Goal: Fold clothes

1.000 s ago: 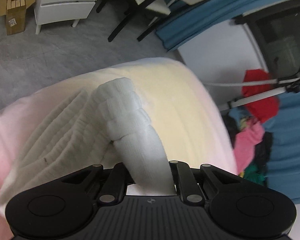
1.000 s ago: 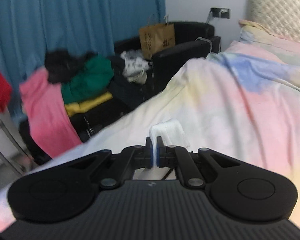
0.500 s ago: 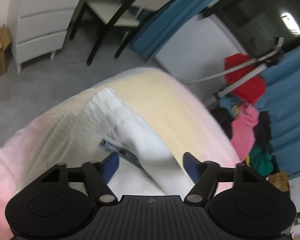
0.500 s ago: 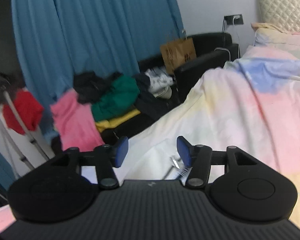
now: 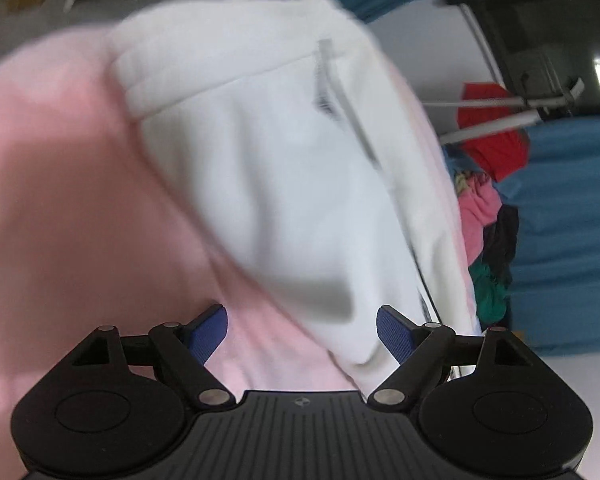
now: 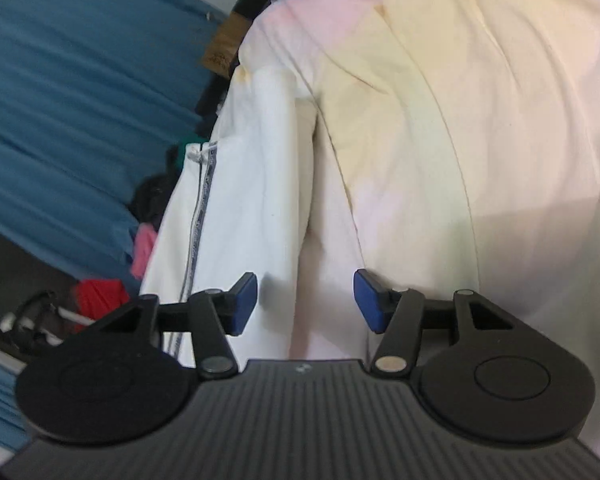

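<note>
Two grippers under my control, both released: left gripper (image 5: 302, 330) with blue pads spread wide, empty; right gripper (image 6: 305, 302) likewise parted, gripping nothing. One white garment (image 5: 268, 160), zip visible, lying folded on the pastel bedspread (image 6: 460, 120) at the bed's edge, beside blue curtains (image 6: 72, 88). Left view blurred.

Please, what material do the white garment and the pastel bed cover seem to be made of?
The white garment looks like a soft matte woven or knit fabric, probably cotton: it creases softly and carries a zipper-like strip. The bed cover looks like smooth matte cloth, perhaps padded, with gentle puffy folds and faded pink and yellow dye. Neither can be told for sure.
</note>
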{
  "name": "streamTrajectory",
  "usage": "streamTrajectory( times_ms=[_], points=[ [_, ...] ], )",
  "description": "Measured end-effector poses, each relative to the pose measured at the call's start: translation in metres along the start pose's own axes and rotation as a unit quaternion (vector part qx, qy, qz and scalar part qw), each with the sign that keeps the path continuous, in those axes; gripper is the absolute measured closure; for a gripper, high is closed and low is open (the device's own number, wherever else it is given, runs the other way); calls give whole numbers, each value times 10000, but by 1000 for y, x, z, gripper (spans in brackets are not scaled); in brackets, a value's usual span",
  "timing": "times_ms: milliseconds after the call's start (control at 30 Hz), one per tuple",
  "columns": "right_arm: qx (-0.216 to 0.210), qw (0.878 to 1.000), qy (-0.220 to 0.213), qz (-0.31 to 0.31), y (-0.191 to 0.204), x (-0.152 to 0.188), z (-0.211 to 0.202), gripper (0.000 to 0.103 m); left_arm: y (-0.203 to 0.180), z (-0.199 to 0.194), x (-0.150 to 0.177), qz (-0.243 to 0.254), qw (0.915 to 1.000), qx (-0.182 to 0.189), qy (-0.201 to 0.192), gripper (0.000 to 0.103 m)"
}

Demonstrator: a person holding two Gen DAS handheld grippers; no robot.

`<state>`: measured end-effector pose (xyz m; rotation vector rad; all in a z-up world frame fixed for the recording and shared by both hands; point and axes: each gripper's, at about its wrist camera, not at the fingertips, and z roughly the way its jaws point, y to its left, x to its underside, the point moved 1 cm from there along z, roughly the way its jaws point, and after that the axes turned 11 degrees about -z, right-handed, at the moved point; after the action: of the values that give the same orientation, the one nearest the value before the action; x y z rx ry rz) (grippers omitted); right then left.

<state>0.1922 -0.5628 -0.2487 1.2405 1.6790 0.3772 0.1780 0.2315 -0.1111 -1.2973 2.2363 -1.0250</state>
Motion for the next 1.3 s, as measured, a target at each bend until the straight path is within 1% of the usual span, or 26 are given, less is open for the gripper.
streamTrajectory(
  times_ms=[33,67,167,200,233,267,300,333,367,400,433,467,500,533,567,600,633,700,833,867,967,1033,1100,1200,1267,1300],
  points=[
    [-49,10000,-7,4,2,2,3,45,8,3,-4,-204,9998,75,34,20],
    [-132,9999,78,-77,7,1,10,45,9,5,-7,-280,9995,159,-74,20],
    [-537,9982,79,-263,20,-4,31,45,12,10,-15,-489,9971,411,-421,22],
    [-642,9974,77,-330,24,-5,38,45,13,12,-17,-559,9958,495,-536,29],
    [-599,9973,65,-418,27,-7,44,46,14,13,-20,-628,9942,579,-651,36],
    [-557,9971,53,-507,29,-9,51,48,13,15,-23,-636,9933,561,-789,38],
    [-515,9969,42,-596,32,-11,58,48,15,17,-24,-671,9920,591,-890,42],
    [-472,9965,30,-685,34,-13,65,46,16,19,-26,-707,9906,624,-990,54],
    [-429,9961,18,-774,37,-15,72,46,17,20,-28,-701,9896,625,-1088,58],
    [-387,9955,6,-862,39,-17,79,47,17,20,-30,-688,9887,636,-1169,66],
    [-345,9947,-13,-967,42,-19,85,54,13,20,-26,-667,9879,664,-1230,76],
    [-312,9930,-68,-1141,46,-23,88,58,12,18,-26,-616,9871,690,-1305,79],
    [-308,9918,-104,-1236,49,-26,91,73,10,16,-27,-577,9868,709,-1340,84],
    [-342,9919,-133,-1215,49,-27,93,82,7,13,-26,-536,9867,712,-1363,86],
    [-371,9921,-159,-1191,49,-27,93,84,5,9,-25,-494,9865,714,-1385,87],
    [-378,9925,-168,-1153,48,-28,86,87,3,7,-24,-467,9864,721,-1400,89],
    [-386,9929,-178,-1115,48,-30,79,89,-1,6,-23,-428,9863,729,-1413,90],
    [-402,9936,-197,-1039,46,-32,64,90,-4,-2,-23,-359,9854,812,-1451,93],
    [-433,9948,-235,-888,43,-36,36,90,-10,-23,-23,15,9850,904,-1470,94],
    [-441,9951,-245,-850,42,-37,29,90,-14,-27,-24,177,9856,870,-1439,94],
    [-465,9958,-273,-736,40,-41,8,90,-17,-38,-29,415,9875,811,-1289,94],
    [-480,9962,-293,-660,38,-43,-7,91,-7,-48,-35,152,9887,947,-1152,94],
    [-450,9973,-244,-528,32,-43,-24,91,4,-62,-37,-59,9883,1048,-1108,94],
    [-390,9982,-114,-438,21,-39,-57,91,16,-86,-38,-157,9859,1166,-1194,94],
    [-349,9983,-11,-465,13,-35,-77,91,15,-98,-34,-67,9845,1029,-1419,94],
    [-338,9983,48,-474,8,-33,-86,91,13,-103,-31,71,9835,924,-1552,94]
  ],
)
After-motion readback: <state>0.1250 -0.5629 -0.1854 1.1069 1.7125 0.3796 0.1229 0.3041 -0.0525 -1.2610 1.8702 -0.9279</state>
